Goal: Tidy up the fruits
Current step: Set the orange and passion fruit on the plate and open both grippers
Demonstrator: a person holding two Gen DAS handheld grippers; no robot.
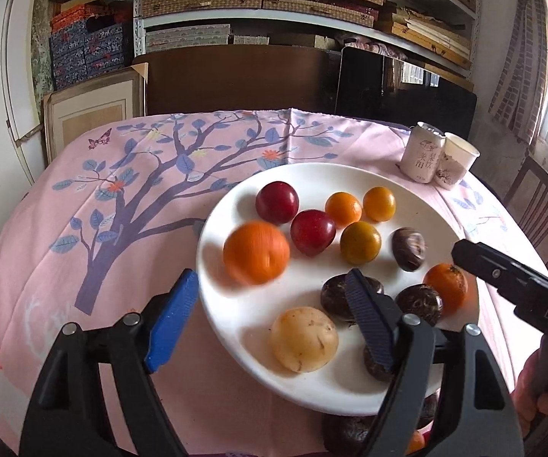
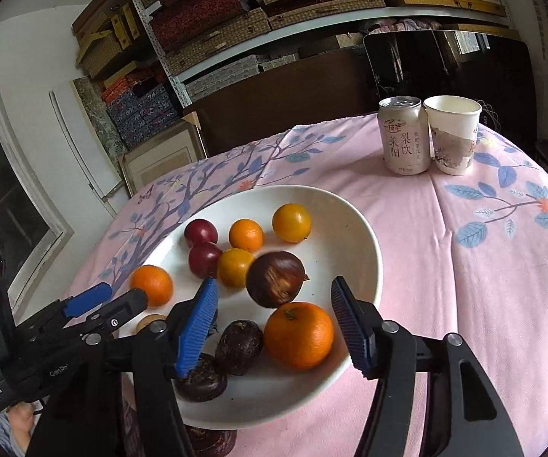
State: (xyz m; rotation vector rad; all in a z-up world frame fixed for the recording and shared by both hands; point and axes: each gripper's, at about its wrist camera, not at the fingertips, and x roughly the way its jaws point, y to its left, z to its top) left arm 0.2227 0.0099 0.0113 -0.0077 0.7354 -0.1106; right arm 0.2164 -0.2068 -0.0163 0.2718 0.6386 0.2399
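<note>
A white plate [image 1: 232, 323] [image 2: 350, 228] on the pink tablecloth holds two red plums [image 1: 277, 202], three small yellow-orange fruits [image 1: 360, 242], several dark brown fruits [image 1: 408, 248], a pale yellow fruit [image 1: 303, 339] and two oranges. My left gripper [image 1: 270, 280] is open over the plate's near left rim; a blurred orange [image 1: 257, 253] lies just past its tips, untouched. My right gripper [image 2: 274, 285] is open too. Another orange [image 2: 298, 335] sits between its fingers with a gap on each side, and a blurred dark fruit [image 2: 276, 278] lies by the tips. Each gripper shows in the other's view.
A drink can [image 2: 401, 135] and a paper cup [image 2: 453, 133] stand together at the table's back right. More dark fruits [image 1: 344, 434] lie on the cloth in front of the plate. A wooden chair [image 1: 540, 205] stands at the right, with shelves of boxes behind the table.
</note>
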